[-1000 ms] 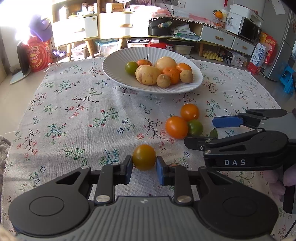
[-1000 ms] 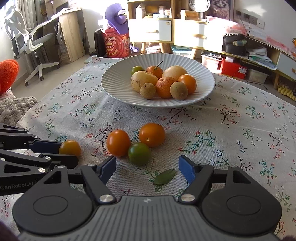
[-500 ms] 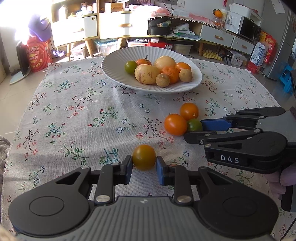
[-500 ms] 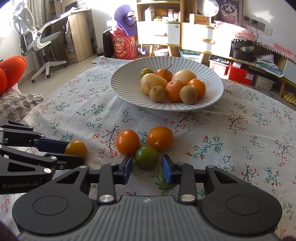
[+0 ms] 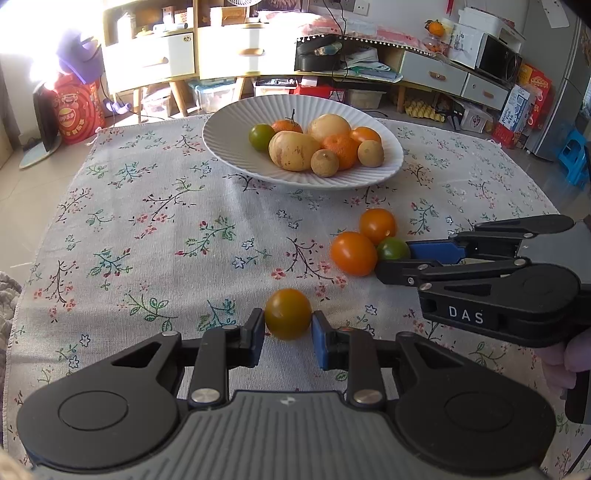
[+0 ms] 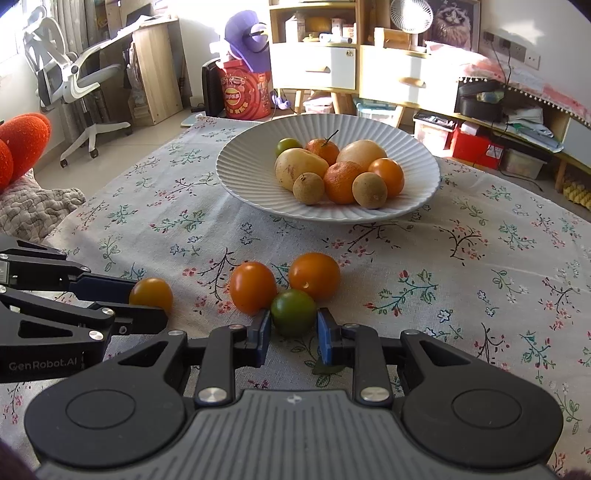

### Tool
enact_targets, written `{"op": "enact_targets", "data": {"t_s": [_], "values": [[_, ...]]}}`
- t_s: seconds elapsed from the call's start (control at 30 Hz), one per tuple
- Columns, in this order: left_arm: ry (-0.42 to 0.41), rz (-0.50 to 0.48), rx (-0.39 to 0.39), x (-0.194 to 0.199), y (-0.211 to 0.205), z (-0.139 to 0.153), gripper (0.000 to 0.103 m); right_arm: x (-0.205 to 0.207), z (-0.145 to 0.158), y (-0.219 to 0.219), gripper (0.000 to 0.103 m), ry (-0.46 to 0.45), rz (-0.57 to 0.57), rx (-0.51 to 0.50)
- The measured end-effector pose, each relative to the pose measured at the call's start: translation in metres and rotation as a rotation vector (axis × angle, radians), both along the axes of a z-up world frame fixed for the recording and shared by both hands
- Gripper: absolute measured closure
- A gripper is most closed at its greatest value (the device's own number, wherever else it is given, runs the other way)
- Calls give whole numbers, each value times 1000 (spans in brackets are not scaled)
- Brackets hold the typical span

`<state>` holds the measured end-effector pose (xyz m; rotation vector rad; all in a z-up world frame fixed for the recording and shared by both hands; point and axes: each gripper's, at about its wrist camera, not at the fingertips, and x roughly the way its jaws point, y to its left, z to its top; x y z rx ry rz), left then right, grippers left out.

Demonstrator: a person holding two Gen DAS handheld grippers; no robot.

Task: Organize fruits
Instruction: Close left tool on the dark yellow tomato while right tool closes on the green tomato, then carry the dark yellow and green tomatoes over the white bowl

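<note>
Green tomato (image 6: 294,311) now pinched by just-closed right gripper (image 6: 294,328); left gripper (image 5: 288,332) still pinching yellow-orange tomato (image 5: 288,314).

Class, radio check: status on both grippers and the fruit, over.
Left gripper shut on yellow-orange tomato. Right gripper just closed on green tomato. Two orange tomatoes touching it. Path to plate clear.

Sunlight glares in from the left over a pale floor (image 5: 14,192). A white office chair (image 6: 74,77) stands by a wooden desk (image 6: 155,70). White-drawered cabinets (image 6: 314,66) line the far wall, with a fan (image 6: 410,16) on top; a microwave (image 5: 498,59) sits further right.
</note>
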<state>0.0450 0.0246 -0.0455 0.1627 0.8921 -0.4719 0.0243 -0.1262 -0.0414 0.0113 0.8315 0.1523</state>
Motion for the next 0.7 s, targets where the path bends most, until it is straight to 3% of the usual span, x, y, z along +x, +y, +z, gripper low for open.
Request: {"op": "enact_targets", "data": {"t_s": [0.7], "values": [[-41, 6, -62, 8, -2, 15, 75, -2, 17, -10, 79, -51, -24, 34]]}}
